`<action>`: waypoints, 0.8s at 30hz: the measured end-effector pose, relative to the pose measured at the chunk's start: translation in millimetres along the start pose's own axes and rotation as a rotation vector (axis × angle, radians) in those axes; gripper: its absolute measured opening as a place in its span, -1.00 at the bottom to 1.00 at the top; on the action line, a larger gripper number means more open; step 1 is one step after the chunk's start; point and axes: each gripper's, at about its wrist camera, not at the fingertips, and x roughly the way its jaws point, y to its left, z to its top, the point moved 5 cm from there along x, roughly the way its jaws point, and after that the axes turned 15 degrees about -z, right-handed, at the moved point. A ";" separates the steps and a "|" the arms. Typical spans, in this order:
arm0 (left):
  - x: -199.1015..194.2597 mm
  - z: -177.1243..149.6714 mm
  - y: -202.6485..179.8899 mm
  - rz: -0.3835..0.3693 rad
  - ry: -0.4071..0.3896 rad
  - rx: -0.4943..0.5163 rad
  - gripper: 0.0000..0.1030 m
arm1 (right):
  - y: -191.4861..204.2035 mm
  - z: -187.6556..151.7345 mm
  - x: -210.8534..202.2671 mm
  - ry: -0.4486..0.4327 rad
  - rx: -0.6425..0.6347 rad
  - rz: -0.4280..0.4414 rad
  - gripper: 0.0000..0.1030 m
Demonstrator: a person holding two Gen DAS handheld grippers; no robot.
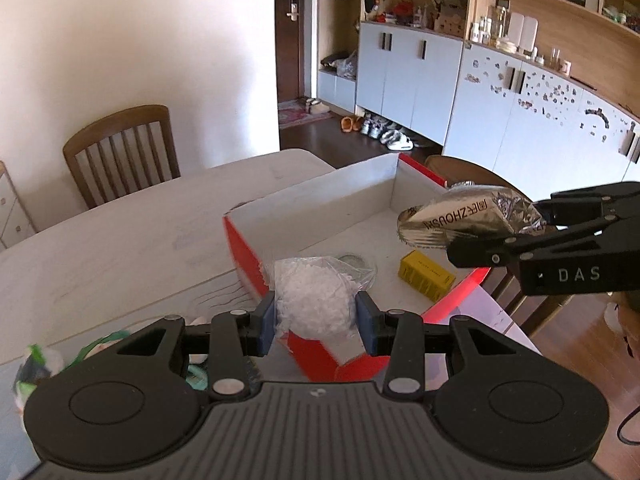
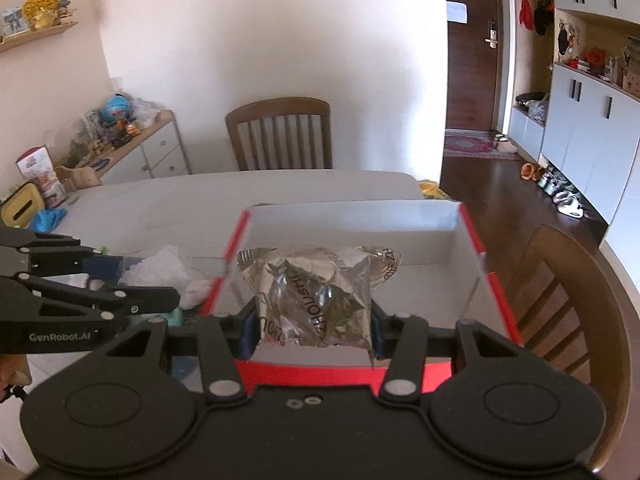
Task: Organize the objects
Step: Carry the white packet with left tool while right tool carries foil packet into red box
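A red box with a white inside [image 1: 360,204] [image 2: 452,224] stands on the pale table. My left gripper [image 1: 316,314] is shut on a clear bag of white pellets [image 1: 316,300], held over the box's near left corner. My right gripper [image 2: 314,322] is shut on a silver foil packet [image 2: 316,300] above the box's near edge. In the left wrist view the foil packet [image 1: 460,216] and the right gripper [image 1: 532,232] hang over the box's right side. In the right wrist view the left gripper [image 2: 160,284] holds its white bag [image 2: 160,272] at the left.
A yellow carton [image 1: 426,274] and a round clear lid [image 1: 354,260] lie inside the box. Green and white wrappers [image 1: 40,364] sit on the table [image 1: 120,240] at the near left. Wooden chairs stand behind [image 2: 280,132] and to the right [image 2: 568,288] of the table.
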 end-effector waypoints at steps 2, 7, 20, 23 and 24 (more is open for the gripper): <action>13.7 6.1 -2.4 -0.002 0.013 0.001 -0.22 | -8.7 3.2 9.2 0.008 -0.006 -0.003 -0.05; 41.9 21.7 -5.9 0.005 0.033 -0.001 -0.22 | -23.7 5.8 35.5 0.031 -0.026 -0.017 -0.06; 122.8 49.6 12.4 0.099 0.111 -0.016 -0.22 | -30.2 -0.4 95.4 0.113 -0.145 0.010 -0.06; 140.0 49.7 14.2 0.120 0.140 -0.020 -0.22 | -29.9 -2.5 105.4 0.135 -0.167 0.012 -0.06; 145.1 49.4 15.1 0.125 0.148 -0.021 -0.22 | -29.6 -3.5 108.5 0.143 -0.172 0.013 -0.06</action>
